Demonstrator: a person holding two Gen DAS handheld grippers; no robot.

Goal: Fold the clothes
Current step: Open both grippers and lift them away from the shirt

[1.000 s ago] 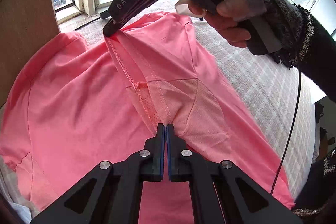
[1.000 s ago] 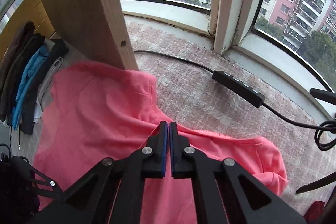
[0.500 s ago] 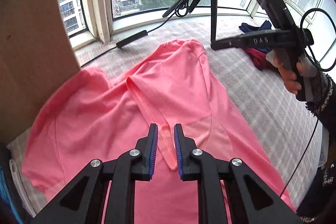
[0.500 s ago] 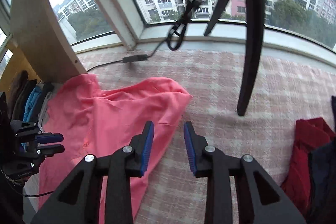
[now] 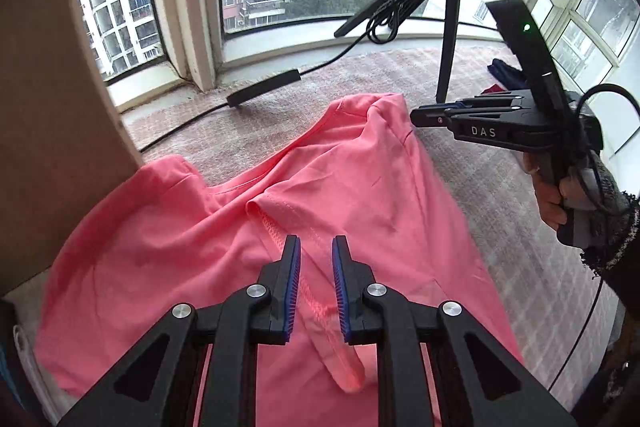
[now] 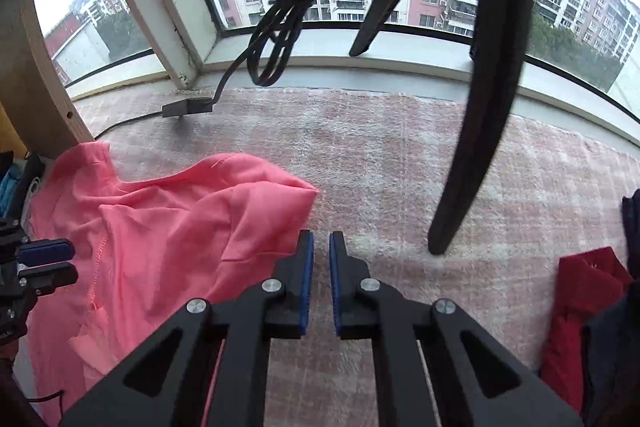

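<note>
A pink garment lies spread on the pale checked blanket beside the window, one side folded over its middle, a stitched hem running between the fingers of the left gripper, which has let go and hangs slightly parted above the cloth. The right gripper, a second ago pinching the fabric, has swung clear of the garment's edge; its empty jaws are closing. This fold looks laid; further folds likely remain.
</note>
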